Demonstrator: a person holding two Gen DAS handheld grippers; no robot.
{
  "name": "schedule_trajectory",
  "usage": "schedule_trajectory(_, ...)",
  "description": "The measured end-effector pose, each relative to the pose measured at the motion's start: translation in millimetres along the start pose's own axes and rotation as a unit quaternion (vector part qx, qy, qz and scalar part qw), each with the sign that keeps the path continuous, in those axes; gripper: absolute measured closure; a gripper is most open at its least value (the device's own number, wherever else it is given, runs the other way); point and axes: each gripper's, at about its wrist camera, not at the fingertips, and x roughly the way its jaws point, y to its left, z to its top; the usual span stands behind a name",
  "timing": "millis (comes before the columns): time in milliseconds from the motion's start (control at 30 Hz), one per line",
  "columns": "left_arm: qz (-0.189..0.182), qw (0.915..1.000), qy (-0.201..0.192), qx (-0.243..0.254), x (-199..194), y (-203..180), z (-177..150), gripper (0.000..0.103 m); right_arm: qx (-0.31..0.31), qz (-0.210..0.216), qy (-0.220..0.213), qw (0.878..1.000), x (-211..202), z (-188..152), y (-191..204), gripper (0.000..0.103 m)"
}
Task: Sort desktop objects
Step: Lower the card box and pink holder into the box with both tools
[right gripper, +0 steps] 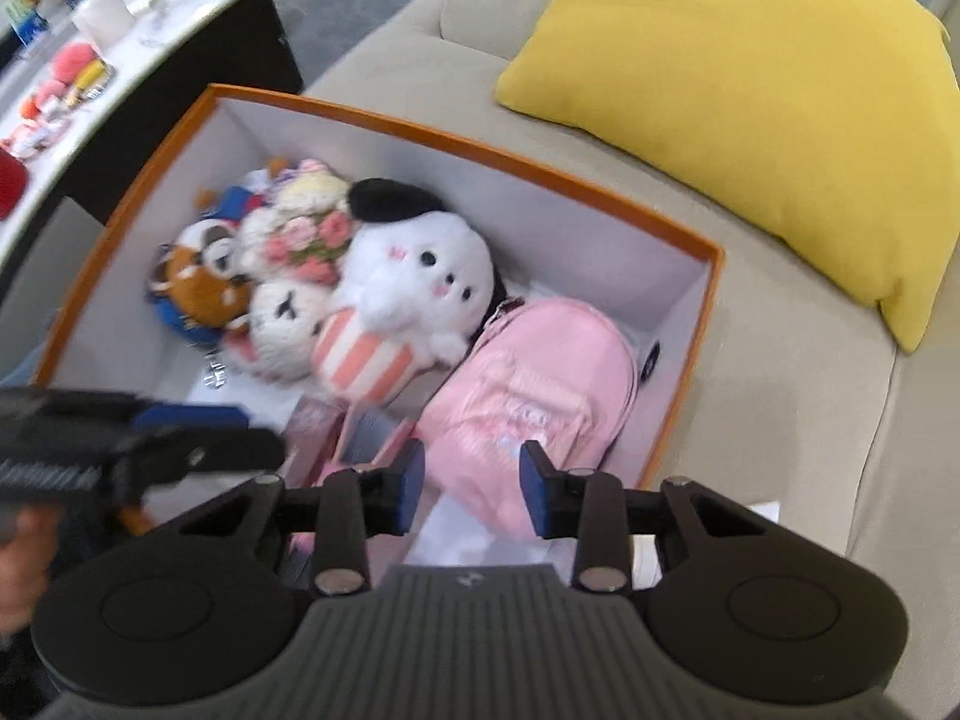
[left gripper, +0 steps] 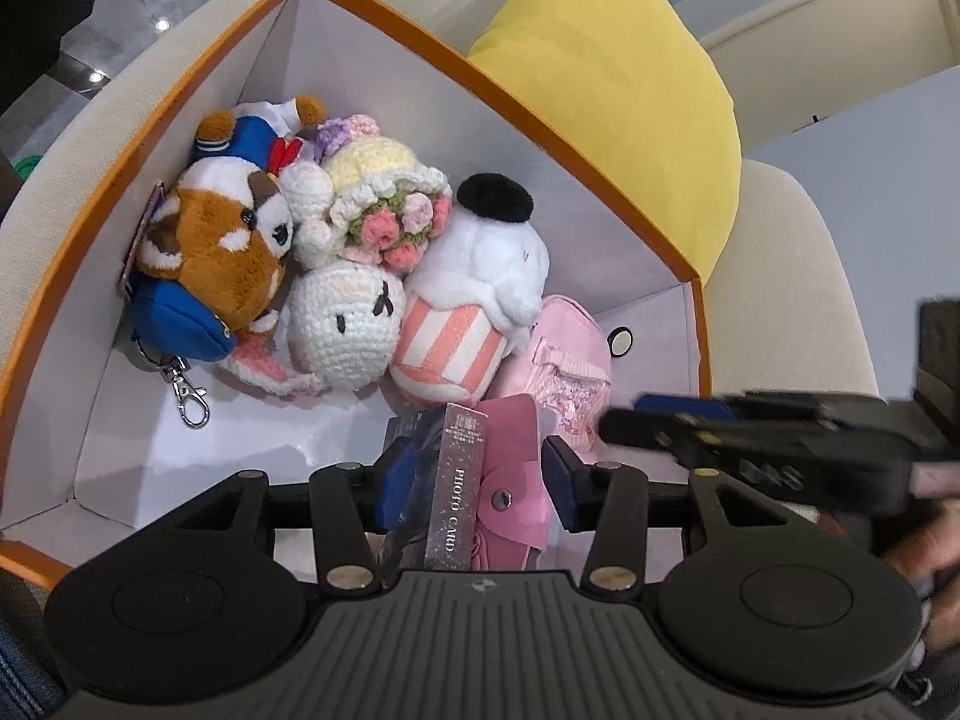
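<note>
- Left wrist view: your left gripper (left gripper: 474,483) hangs over the near end of the orange-rimmed box (left gripper: 576,138), with a photo card pack (left gripper: 447,486) and a pink snap wallet (left gripper: 516,480) standing between its jaws. The jaws are spread: there is a gap beside the right pad, and I cannot tell whether the left pad touches the pack. Judged from that, you are letting these two go. Keep the jaws wide and lift straight out so neither item tips or rides up with you.
- Same view: the box already holds the brown plush (left gripper: 222,246), the crochet bunny (left gripper: 348,330), the white plush in a striped cup (left gripper: 474,300) and the pink pouch (left gripper: 558,360), crowded toward the far left corner. The bare floor lies at the near left, so steer later items there.
- Right wrist view: your right gripper (right gripper: 471,492) hovers above the near end of the pink pouch (right gripper: 528,396), jaws partly spread with nothing between them. The picture is blurred, so slow down. The left gripper (right gripper: 198,450) crosses just beside you at the left; clear the right side first to avoid a knock.
- Same view: more small things wait on the worktop (right gripper: 180,0) beyond the box, well apart from the sofa (right gripper: 750,420) and the yellow cushion (right gripper: 750,108).
</note>
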Motion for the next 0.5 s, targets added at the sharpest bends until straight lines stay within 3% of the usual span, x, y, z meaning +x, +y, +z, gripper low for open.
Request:
schedule_trajectory(267,0.001,0.9999,-0.013,0.009,-7,4,1,0.05,0.059,-0.029,0.034,0.997,49,23,8,0.065)
schedule_trajectory(500,-0.01,0.9998,-0.009,0.014,3,5,4,0.05,0.079,-0.053,0.055,0.994,72,30,13,0.059)
